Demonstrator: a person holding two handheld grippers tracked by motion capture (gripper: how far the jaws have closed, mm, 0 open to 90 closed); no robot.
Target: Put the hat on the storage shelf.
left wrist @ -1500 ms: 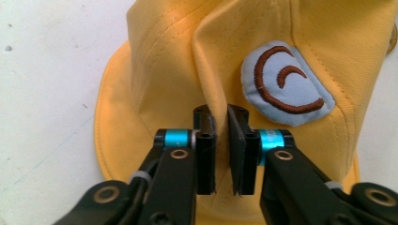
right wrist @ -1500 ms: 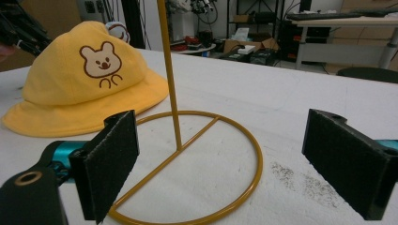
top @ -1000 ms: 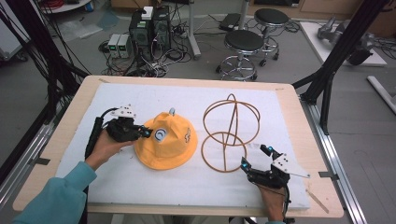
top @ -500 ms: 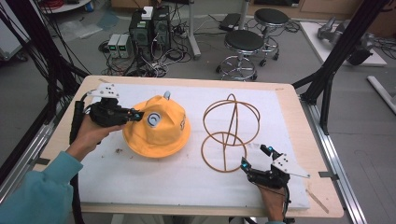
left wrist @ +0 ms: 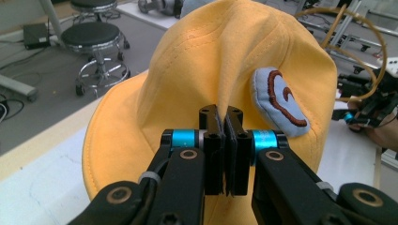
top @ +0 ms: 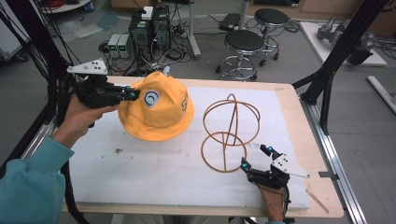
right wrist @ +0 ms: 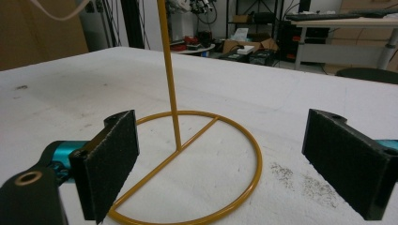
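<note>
1. The left gripper [top: 133, 94] has its jaws pressed together on a pinched fold of the yellow hat [top: 159, 109]; in the left gripper view the fabric ridge runs up from between the two black pads [left wrist: 212, 140].
2. The hat hangs from that grip, tilted, its crown up and its brim drooping over the white mat [top: 154, 172]. It sits left of the wire hat stand [top: 229, 133], near it but apart from it.
3. A grey-blue patch [left wrist: 278, 104] with a brown swirl is sewn on the hat's crown, just right of the pinched fold in the left gripper view.
4. The wire hat stand stands upright on the mat, a round base ring with crossed hoops rising above it.
5. The right gripper [top: 256, 157] rests low on the mat at the near right side of the stand's base ring, jaws spread wide and holding nothing.
6. In the right gripper view the base ring [right wrist: 202, 164] and its upright rod [right wrist: 170, 79] lie ahead, between the two open pads [right wrist: 112, 157], with neither pad touching the wire.
</note>
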